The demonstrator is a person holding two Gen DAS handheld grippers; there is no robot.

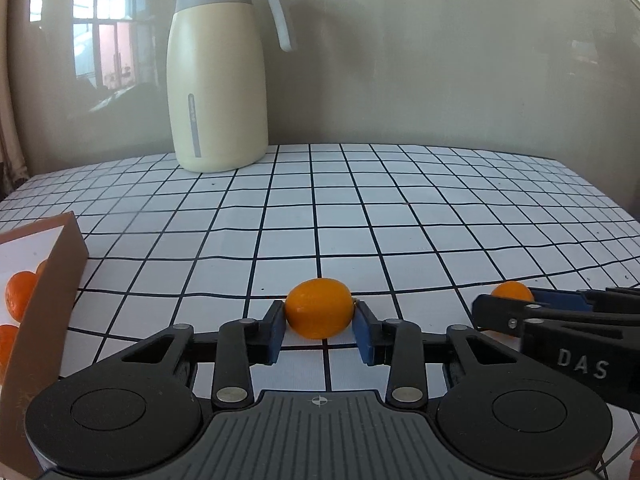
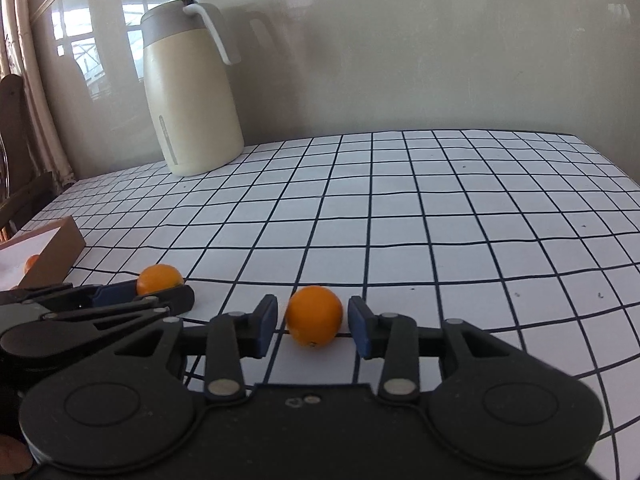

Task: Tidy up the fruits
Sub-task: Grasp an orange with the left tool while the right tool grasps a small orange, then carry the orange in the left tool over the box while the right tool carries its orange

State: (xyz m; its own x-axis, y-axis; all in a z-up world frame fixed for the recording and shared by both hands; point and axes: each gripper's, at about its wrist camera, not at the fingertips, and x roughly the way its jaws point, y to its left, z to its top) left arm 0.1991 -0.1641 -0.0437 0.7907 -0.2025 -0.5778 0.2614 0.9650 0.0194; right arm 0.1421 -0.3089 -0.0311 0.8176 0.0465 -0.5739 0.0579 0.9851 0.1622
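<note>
The left gripper [image 1: 319,326] has its blue-padded fingers [image 1: 276,330] pressed against both sides of an oval orange fruit [image 1: 319,307], which sits on the grid-patterned desk [image 1: 360,220]. The right gripper [image 2: 313,326] is spread around a round orange fruit [image 2: 314,316], with a narrow gap visible between each of its pads and the skin, so it has hold of nothing. The two grippers work side by side near the desk's front edge. At the left stands a brown box [image 1: 44,304] containing more orange fruits [image 1: 20,294]. A cream thermos jug [image 1: 218,80] stands far back by the wall.
</note>
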